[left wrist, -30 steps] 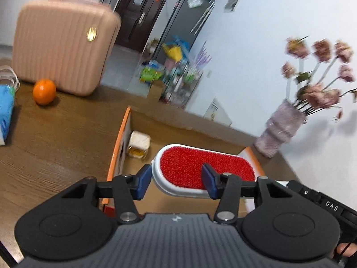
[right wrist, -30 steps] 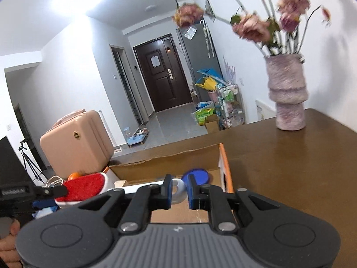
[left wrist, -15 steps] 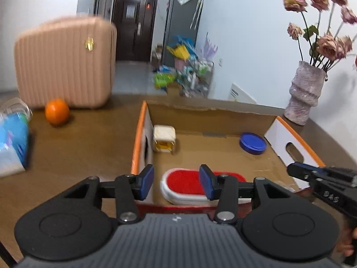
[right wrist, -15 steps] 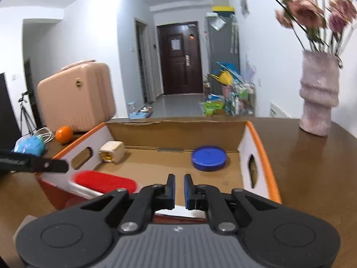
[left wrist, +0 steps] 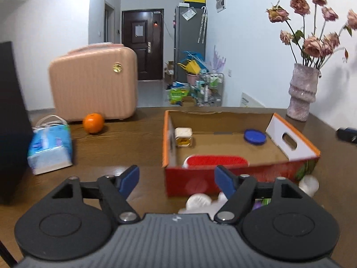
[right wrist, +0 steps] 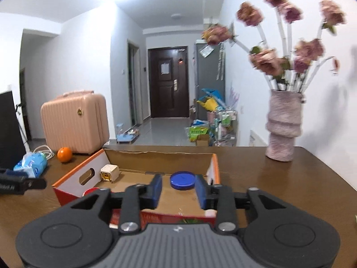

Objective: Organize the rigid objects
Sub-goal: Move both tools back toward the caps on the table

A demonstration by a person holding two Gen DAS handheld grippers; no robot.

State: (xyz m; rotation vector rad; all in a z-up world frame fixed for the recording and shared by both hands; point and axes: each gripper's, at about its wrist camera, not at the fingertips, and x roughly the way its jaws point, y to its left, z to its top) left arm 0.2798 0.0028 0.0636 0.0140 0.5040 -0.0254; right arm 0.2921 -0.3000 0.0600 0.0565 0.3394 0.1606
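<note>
A cardboard box (left wrist: 292, 134) with an orange rim stands on the brown table. Inside it lie a red brush (left wrist: 217, 161), a small white cube (left wrist: 183, 136) and a blue lid (left wrist: 254, 136). My left gripper (left wrist: 177, 178) hovers before the box's near left corner, its jaws opening with nothing between them. My right gripper (right wrist: 178, 189) is at the box's near wall (right wrist: 169, 217), also opening and holding nothing. In the right wrist view the blue lid (right wrist: 182, 179) lies beyond the fingers, and the cube (right wrist: 108, 173) and a corner of the brush (right wrist: 90, 192) show.
Small white objects (left wrist: 198, 201) lie on the table in front of the box. To the left are an orange (left wrist: 93, 122), a blue tissue pack (left wrist: 50, 147) and a pink suitcase (left wrist: 92, 89). A vase of dried flowers (right wrist: 283, 129) stands at the back right.
The red brush, held over the box by the left gripper a second ago, now lies inside it. Both grippers have pulled back from the box and their jaws have spread.
</note>
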